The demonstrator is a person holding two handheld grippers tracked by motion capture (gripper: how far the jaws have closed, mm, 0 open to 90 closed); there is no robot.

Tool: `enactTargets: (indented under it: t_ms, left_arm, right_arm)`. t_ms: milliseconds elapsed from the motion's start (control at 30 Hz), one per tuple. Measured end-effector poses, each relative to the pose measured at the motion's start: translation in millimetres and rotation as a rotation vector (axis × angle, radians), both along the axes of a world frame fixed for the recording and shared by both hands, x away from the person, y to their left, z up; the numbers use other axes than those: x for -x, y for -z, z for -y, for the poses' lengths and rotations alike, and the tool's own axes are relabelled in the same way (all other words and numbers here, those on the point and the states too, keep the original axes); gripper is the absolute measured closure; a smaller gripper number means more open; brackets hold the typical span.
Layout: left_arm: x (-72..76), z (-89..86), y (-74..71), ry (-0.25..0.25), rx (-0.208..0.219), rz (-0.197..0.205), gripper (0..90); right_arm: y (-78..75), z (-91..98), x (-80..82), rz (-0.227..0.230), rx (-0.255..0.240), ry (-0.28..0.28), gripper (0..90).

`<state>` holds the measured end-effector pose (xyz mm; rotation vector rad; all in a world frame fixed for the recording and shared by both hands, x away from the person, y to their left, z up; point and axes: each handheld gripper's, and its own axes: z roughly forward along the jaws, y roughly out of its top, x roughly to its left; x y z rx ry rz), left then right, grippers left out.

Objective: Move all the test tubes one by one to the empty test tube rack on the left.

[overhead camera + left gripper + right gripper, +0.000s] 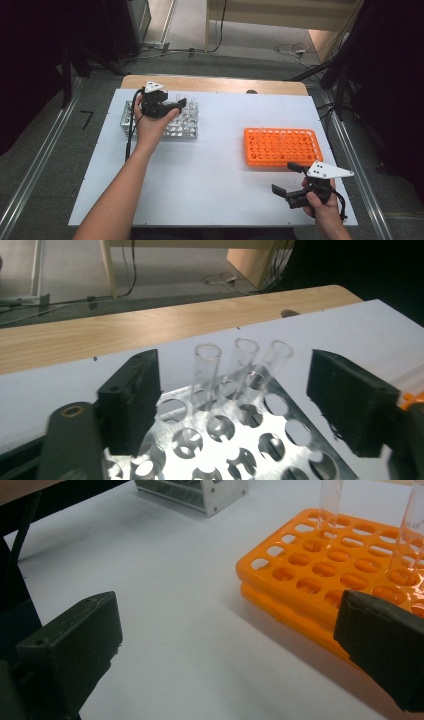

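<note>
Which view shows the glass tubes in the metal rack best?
The left gripper view: three clear tubes stand upright in the metal rack, close and sharp. The high view shows them as faint glints behind the hand; the right gripper view shows a rack corner.

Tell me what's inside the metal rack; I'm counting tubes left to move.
Three clear test tubes stand in the metal rack along its far row; nearer holes look empty. The left gripper hides part of it from above.
</note>
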<state>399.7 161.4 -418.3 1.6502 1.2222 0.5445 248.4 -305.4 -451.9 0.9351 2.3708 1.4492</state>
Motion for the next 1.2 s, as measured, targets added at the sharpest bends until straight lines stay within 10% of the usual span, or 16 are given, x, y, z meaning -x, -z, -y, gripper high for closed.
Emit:
enactTargets:
  t_ms: [300,1200]
  left_arm:
    - [37.1,7.2,-6.0,0.071,0.014,0.025,1.2]
    - [145.2,13.3,-6.2,0.149,0.027,0.110,0.0]
  right_arm:
    - [-3.1,1.0,-0.2,0.005,-0.009,0.009,0.0]
    - [-29.2,0.0,-31.2,0.058,-0.011,0.100,0.0]
